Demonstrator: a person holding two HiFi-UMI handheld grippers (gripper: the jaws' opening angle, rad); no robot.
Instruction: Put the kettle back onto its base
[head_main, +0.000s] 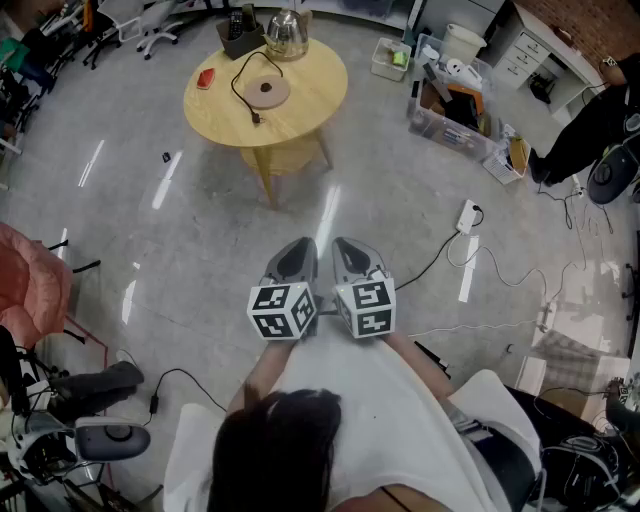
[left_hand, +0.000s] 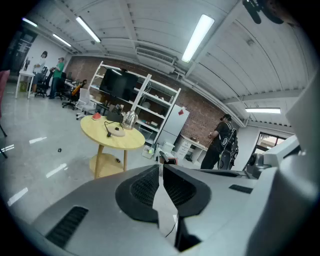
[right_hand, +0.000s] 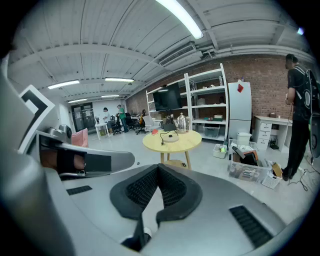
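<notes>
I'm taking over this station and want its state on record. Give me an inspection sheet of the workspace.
Surface: round yellow table, some way ahead.
Job's things: kettle at the table's far edge, off its base, which lies mid-table.
Clutter: red item and black box on the table.
Grippers: left gripper and right gripper shut, empty.
Cables: base's cord on table; white power strip on floor.
Surroundings: storage bins, a standing person.

Bright, even light falls from long ceiling tubes (left_hand: 199, 31), leaving white streaks of glare on the glossy floor (head_main: 165, 180), while both gripper views bend strongly and darken toward their corners.
</notes>
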